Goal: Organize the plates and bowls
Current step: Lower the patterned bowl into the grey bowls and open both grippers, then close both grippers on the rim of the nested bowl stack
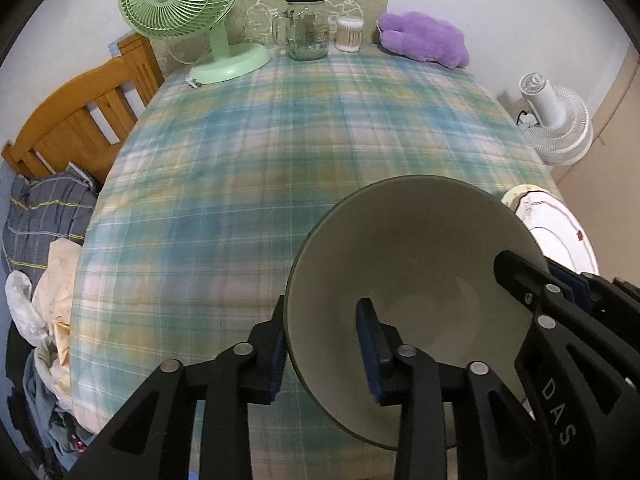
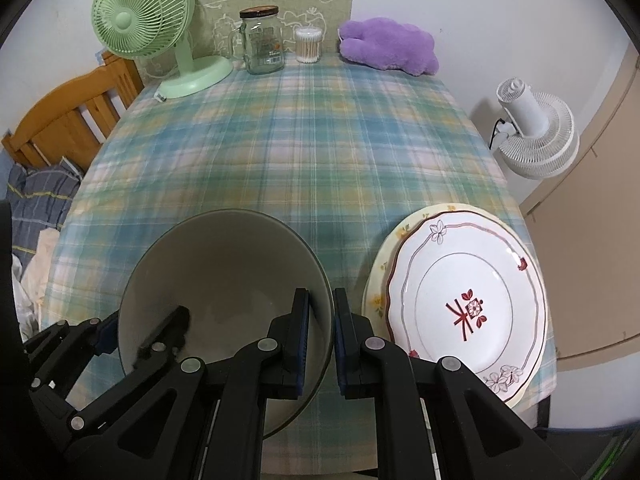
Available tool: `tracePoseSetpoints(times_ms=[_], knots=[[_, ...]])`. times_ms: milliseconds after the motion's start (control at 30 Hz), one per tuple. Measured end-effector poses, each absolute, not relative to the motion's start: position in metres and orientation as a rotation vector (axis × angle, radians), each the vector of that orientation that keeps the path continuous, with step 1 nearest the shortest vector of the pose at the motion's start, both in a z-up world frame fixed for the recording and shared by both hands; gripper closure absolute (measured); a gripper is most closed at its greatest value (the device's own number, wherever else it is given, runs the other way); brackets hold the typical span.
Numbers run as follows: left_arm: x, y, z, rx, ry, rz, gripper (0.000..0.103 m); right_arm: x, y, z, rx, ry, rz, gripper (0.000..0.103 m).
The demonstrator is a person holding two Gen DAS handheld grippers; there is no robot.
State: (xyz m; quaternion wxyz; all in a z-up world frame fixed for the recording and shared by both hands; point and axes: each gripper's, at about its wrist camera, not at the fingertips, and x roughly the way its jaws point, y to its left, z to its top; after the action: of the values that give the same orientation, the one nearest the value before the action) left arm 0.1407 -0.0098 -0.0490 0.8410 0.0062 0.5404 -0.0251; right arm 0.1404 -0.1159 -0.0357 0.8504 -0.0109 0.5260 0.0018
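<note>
A grey-green bowl (image 1: 416, 256) (image 2: 228, 264) with a pale inside is over the near part of the checked table. My left gripper (image 1: 324, 354) straddles the bowl's left rim, one pad inside and one outside, with a wide gap. My right gripper (image 2: 320, 338) pinches the bowl's right rim between its pads; it shows in the left wrist view (image 1: 560, 292). My left gripper shows in the right wrist view (image 2: 142, 330) at the bowl's far side. A white plate with red marks (image 2: 464, 300) lies on a cream plate (image 2: 386, 256) to the right, also in the left wrist view (image 1: 556, 232).
At the table's far edge stand a green desk fan (image 2: 144, 20), a glass jar with a handle (image 2: 262, 42), a tub of cotton swabs (image 2: 308, 44) and a purple plush toy (image 2: 388, 46). A wooden bed frame (image 2: 68, 116) is left, a white fan (image 2: 532, 132) right.
</note>
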Motion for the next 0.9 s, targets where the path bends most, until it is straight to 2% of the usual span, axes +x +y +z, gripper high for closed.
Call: tracePoseSetpoints(times_ms=[67, 100, 133, 167, 300, 433, 900], knots=[[0.139, -0.008, -0.045, 0.018, 1.131, -0.055, 0.063, 0.140, -0.119, -0.034, 0.004, 1.112, 0.018, 0.088], [0.138, -0.007, -0.043, 0.015, 1.128, -0.057, 0.059, 0.138, -0.120, -0.034, 0.017, 1.115, 0.024, 0.088], [0.137, -0.006, -0.042, 0.014, 1.124, -0.057, 0.050, 0.137, -0.121, -0.033, 0.032, 1.115, 0.031, 0.087], [0.136, -0.005, -0.041, 0.013, 1.120, -0.058, 0.046, 0.135, -0.122, -0.032, 0.044, 1.114, 0.036, 0.083], [0.131, 0.001, -0.037, -0.003, 1.107, -0.079, 0.031, 0.126, -0.127, -0.024, 0.087, 1.083, 0.029, 0.045], [0.131, 0.002, -0.041, -0.017, 1.121, -0.106, 0.025, 0.122, -0.128, -0.019, 0.090, 1.063, 0.026, 0.043], [0.151, -0.008, -0.068, -0.028, 1.185, -0.119, 0.024, 0.149, -0.128, -0.057, 0.172, 1.189, 0.096, 0.043]])
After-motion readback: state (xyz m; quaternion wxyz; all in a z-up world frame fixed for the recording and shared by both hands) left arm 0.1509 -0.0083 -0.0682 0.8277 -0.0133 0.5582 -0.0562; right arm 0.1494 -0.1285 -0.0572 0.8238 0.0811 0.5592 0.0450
